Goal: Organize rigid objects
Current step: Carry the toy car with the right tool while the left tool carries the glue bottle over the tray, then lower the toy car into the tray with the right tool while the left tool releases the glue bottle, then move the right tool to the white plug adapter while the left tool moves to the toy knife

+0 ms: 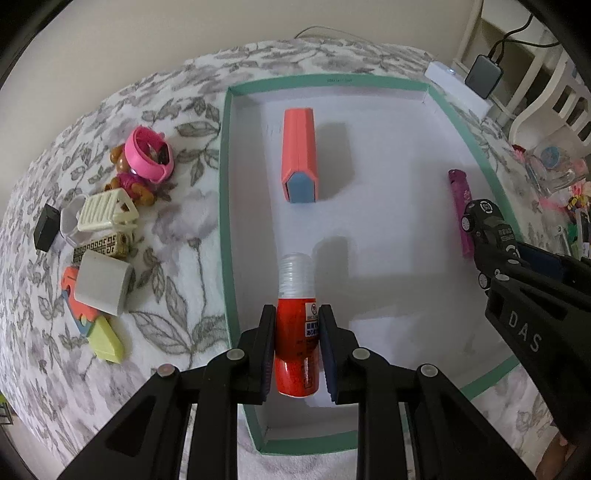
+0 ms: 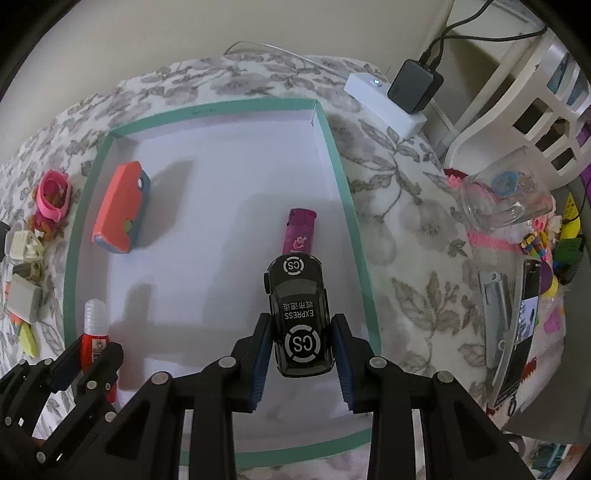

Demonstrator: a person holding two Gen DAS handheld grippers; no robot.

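Dim, even indoor light. Soft shadows fall rightward on white tray floor [image 1: 388,221]. Strong fisheye bending, dark vignette at corners. Focus sharp, no glare.

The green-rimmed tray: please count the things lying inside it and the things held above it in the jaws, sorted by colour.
Coral-orange: 1, the house-shaped block lying in the tray.
Purple: 1, the lighter lying by the tray's right wall.
Red: 1, the bottle gripped by the left gripper.
Black: 1, the toy car gripped by the right gripper.
Total: 4

Beige wall [image 1: 184,33], floral bedspread [image 1: 177,229], white shelving [image 2: 535,122]
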